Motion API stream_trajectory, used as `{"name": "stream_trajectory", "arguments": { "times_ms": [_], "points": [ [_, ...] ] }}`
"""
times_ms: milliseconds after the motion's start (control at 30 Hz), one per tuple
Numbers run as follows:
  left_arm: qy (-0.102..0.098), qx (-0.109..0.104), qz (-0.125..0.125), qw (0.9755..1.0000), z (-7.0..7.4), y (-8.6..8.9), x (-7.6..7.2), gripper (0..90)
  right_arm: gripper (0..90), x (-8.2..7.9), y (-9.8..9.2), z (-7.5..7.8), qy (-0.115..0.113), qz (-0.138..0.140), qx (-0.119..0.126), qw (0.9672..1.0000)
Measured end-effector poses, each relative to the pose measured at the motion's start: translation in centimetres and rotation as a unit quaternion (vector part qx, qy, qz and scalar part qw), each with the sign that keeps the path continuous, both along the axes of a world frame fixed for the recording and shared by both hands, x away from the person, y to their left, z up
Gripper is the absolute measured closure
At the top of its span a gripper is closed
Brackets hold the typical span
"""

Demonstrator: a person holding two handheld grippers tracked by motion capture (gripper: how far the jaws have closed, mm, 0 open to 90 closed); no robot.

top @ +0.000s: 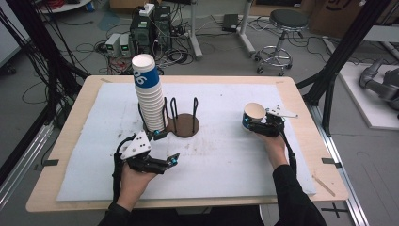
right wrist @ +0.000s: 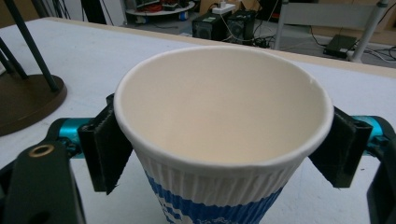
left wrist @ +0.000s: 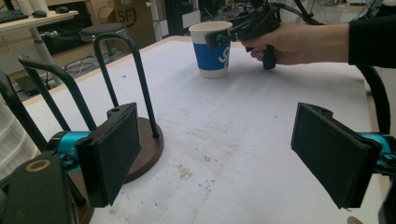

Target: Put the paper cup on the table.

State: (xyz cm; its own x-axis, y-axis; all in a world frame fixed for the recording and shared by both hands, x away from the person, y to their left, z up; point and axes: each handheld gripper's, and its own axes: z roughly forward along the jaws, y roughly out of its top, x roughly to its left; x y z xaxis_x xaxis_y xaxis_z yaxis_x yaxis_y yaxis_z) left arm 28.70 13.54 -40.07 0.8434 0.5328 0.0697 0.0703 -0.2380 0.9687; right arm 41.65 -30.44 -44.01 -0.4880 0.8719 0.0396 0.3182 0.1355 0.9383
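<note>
At the near edge of the table (top: 61, 186), the person's forearms come in over the white mat (top: 226, 160). The left gripper (top: 165, 148) hovers at the near left, just in front of the cup holder, its jaws spread apart with nothing between them; in the left gripper view its two black pads (left wrist: 112, 151) stand wide over bare mat.

Farther right, and a little farther from the person, the right gripper (top: 254, 123) reaches the single paper cup (top: 254, 115), which stands upright on the mat at the right of the table, well apart from the holder. The jaws sit on either side of the cup (white rim, blue band below). In the right gripper view the pads (right wrist: 105, 151) flank the cup (right wrist: 219, 140) just under its rim, close against the ribbed wall, yet whether they press on it I cannot tell.

Beyond the left gripper, near the middle of the table, stands the brown round base of the cup holder (top: 184, 126) with its dark upright hoops. Just left of it rises a tall stack of paper cups (top: 148, 94), leaning slightly, with a blue-banded cup on top.
</note>
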Motion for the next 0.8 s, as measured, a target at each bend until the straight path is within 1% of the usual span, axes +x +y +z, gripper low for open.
{"name": "stream_trajectory", "arguments": {
  "times_ms": [67, 100, 167, 267, 400, 500, 533, 567, 633, 733, 800],
  "points": [
    [-0.001, 0.001, -0.001, 1.0, 0.0, 0.0, 0.0, 15.8, 15.1, 0.0, 0.1, -0.1, 0.008, -0.005, -0.003, 0.9999],
    [-0.001, 0.001, -0.001, 1.0, 0.0, -0.1, 0.0, 15.9, 15.1, 0.0, 0.1, -0.1, 0.006, -0.007, -0.009, 0.9999],
    [-0.001, 0.001, -0.001, 1.0, 0.0, -0.1, 0.0, 15.9, 14.6, 0.0, 0.3, -0.1, 0.009, -0.012, -0.015, 0.9998],
    [-0.001, 0.003, -0.003, 1.0, 0.0, -0.2, 0.0, 15.9, 14.5, -0.2, 0.4, -0.1, 0.013, -0.016, -0.034, 0.9992],
    [-0.001, 0.003, -0.003, 1.0, 0.0, -0.2, 0.0, 15.8, 13.8, -0.5, 0.4, -0.1, 0.023, -0.022, -0.038, 0.9988],
    [-0.001, 0.004, -0.005, 1.0, 0.0, -0.2, 0.1, 15.8, 13.8, -0.8, 0.3, 0.1, 0.032, -0.025, -0.046, 0.9981],
    [-0.001, 0.004, -0.005, 1.0, 0.0, -0.2, 0.1, 15.8, 13.8, -1.0, 0.2, 0.2, 0.034, -0.026, -0.045, 0.9981],
    [-0.001, 0.004, -0.005, 1.0, 0.1, -0.2, 0.1, 15.8, 13.7, -1.1, 0.2, 0.3, 0.033, -0.028, -0.049, 0.9978],
    [0.0, 0.003, -0.005, 1.0, 0.0, -0.2, 0.1, 15.8, 13.7, -1.5, 0.0, 0.7, 0.041, -0.028, -0.049, 0.9976],
    [0.0, 0.004, -0.004, 1.0, 0.0, -0.2, 0.1, 15.8, 13.8, -2.2, -0.4, 1.1, 0.041, -0.03, -0.052, 0.9974],
    [0.0, 0.003, -0.004, 1.0, 0.1, -0.2, 0.1, 15.9, 13.7, -2.9, -0.7, 1.3, 0.045, -0.03, -0.049, 0.9974]
  ]
}}
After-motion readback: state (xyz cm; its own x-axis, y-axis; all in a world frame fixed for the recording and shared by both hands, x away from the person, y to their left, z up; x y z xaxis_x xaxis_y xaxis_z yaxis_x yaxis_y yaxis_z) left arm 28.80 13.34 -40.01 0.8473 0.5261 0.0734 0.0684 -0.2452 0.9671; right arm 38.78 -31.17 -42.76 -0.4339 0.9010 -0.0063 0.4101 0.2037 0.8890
